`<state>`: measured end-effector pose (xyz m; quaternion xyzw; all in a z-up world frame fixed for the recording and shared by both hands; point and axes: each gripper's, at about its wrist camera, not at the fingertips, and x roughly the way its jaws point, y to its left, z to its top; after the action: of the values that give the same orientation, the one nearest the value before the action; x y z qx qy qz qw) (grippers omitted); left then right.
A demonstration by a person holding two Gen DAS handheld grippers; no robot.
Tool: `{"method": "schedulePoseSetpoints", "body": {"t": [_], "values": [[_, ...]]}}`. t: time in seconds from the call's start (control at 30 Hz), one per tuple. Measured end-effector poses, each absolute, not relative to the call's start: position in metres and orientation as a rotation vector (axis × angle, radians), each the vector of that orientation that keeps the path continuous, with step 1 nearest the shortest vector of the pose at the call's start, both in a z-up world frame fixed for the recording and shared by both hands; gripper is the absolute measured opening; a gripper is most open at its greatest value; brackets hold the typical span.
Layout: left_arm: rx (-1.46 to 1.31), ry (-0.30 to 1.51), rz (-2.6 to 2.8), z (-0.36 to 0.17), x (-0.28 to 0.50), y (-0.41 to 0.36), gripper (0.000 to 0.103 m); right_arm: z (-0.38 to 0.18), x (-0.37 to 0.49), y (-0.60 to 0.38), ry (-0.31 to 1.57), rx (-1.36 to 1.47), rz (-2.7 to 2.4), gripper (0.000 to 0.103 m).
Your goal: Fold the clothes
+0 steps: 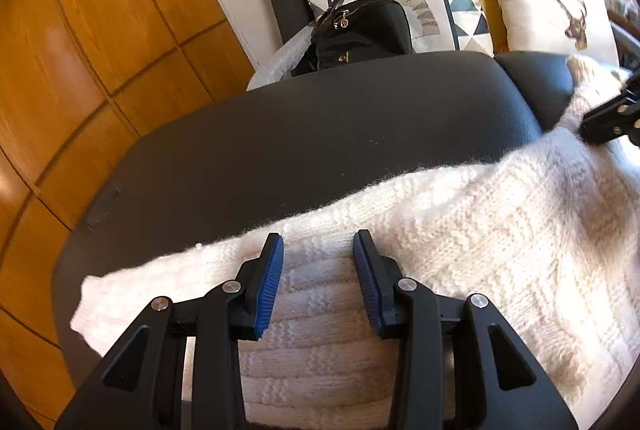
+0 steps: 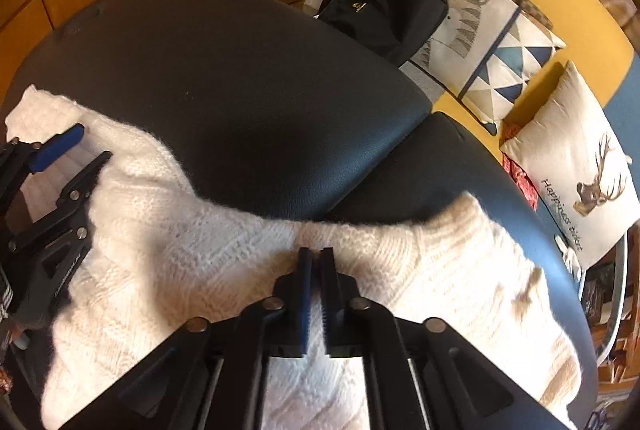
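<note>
Left wrist view: cream sweater [image 1: 420, 230] spread over black leather top [image 1: 320, 134], hem end under left gripper [image 1: 318, 284]. Fingers spread, blue pads [image 1: 270, 286] hovering apart over ribbed knit, nothing visibly pinched between them. Beyond far edge of top: black bag [image 1: 360, 30] shut, contents hidden, leaning on patterned cushion [image 1: 440, 6]; deer cushion [image 1: 560, 14] further right. Wooden panels [image 1: 80, 50] at left. Wide bare strip of leather between sweater edge and far rim, free of other things. Right gripper's black tip at right frame edge, resting on knit.

Right wrist view: right gripper [image 2: 316, 270] angled steeply down, fingers pressed together, tips against a raised ridge of sweater [image 2: 200, 270] near its far edge; whether knit is caught between pads cannot be told. Sweater draped across 2 leather sections, seam [image 2: 384, 166] running diagonally under it, right part reaching near rim beside deer cushion [image 2: 576, 166]. Left gripper [image 2: 86, 146] at left edge, jaws apart, over knit corner. Bag [image 2: 384, 14] on far side, just off top [image 2: 224, 90]. Bare leather ahead of both grippers.
</note>
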<state>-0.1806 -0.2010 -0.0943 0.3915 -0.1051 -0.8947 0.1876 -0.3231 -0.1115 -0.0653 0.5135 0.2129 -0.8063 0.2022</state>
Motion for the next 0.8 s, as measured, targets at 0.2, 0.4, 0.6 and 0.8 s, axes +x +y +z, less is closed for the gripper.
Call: {"method": "schedulePoseSetpoints", "body": {"t": [0.2,0.4,0.6,0.8], "values": [[1.1,-0.278,-2.52,-0.095,-0.18,-0.202,0.042,-0.05,-0.3,-0.078,0.371,1.418,-2.227,0.0],[1.094,-0.284,-2.521,-0.095,-0.179,-0.201,0.042,-0.039,-0.302,-0.039,0.137,1.387,-2.243,0.026],[1.09,-0.282,-2.524,-0.096,-0.178,-0.201,0.042,-0.029,-0.345,-0.013,0.097,1.414,-2.351,0.026],[1.08,-0.305,-2.516,-0.097,-0.178,-0.198,0.042,-0.038,-0.389,-0.016,0.167,1.496,-2.332,0.029]]}}
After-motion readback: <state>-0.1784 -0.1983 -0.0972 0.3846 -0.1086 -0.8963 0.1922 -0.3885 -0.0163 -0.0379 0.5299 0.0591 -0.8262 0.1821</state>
